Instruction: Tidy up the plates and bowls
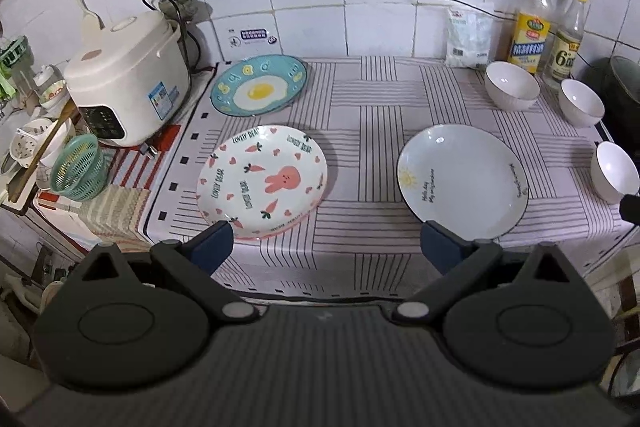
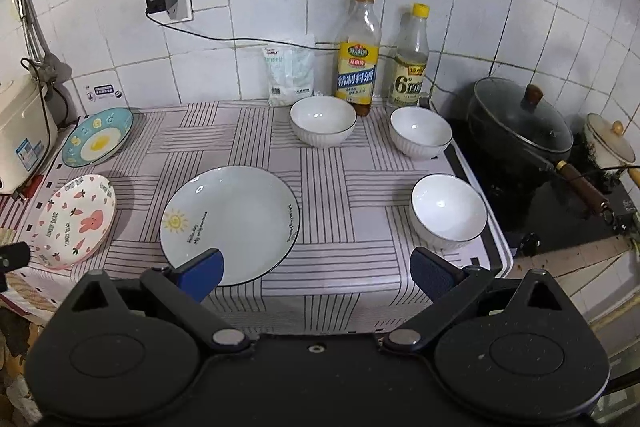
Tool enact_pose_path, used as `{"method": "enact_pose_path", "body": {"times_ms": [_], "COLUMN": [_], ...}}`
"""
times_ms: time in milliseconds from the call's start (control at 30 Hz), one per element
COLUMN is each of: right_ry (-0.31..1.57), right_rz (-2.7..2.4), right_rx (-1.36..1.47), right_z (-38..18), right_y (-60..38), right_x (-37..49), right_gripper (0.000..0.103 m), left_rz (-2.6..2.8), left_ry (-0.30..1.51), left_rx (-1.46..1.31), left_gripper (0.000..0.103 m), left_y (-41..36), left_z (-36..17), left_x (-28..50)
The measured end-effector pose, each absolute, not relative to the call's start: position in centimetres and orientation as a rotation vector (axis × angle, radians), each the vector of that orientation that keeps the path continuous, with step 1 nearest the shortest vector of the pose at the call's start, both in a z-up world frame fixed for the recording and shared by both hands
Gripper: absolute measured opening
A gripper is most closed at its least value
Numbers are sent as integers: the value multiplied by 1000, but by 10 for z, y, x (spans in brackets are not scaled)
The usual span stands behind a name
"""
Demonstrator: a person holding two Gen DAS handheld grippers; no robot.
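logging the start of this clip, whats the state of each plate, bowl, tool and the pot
left tool: open, empty, above the front edge
right tool: open, empty
egg plate: flat, empty, unstacked
rabbit plate: flat, empty, unstacked
sun plate: flat, empty, unstacked
three white bowls: upright, empty, apart
black pot: lid on
rice cooker: lid shut

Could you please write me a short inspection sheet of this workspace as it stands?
Surface: striped cloth, flat.
Job's things: egg plate, rabbit plate, sun plate, three white bowls, all apart, none stacked.
Clutter: two bottles, white bag, rice cooker.
Grippers: left gripper, right gripper, fingers spread, holding nothing.
Cables: black cable from wall plug along the tiles.
Surroundings: lidded wok on stove, green basket.
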State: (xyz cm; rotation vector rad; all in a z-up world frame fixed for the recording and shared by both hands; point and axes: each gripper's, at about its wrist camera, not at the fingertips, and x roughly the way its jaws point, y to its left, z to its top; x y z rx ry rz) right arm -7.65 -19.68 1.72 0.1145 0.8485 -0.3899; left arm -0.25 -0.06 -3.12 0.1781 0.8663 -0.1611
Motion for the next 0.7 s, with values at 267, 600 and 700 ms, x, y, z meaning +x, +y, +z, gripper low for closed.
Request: {"method": "enact_pose_path", "body": {"times_ms": [267,600,700], "right_ry": [842,813,789], "right_rz": [-385,-387,-381], "right_rx": [102,98,81], "right_z": [17,19,19], "right_y": [-194,-190,-188], "right_x": [-80,-85,-86], "right_gripper": [101,101,101], "left_rz": [-180,-190,-204], "left_ry": [881,861,852], "left_rx": [198,201,186], "left_gripper": [101,101,101], "left_y": [-5,0,3], "left_z": [-34,-34,-32], "left_x": [-7,-8,-5]}}
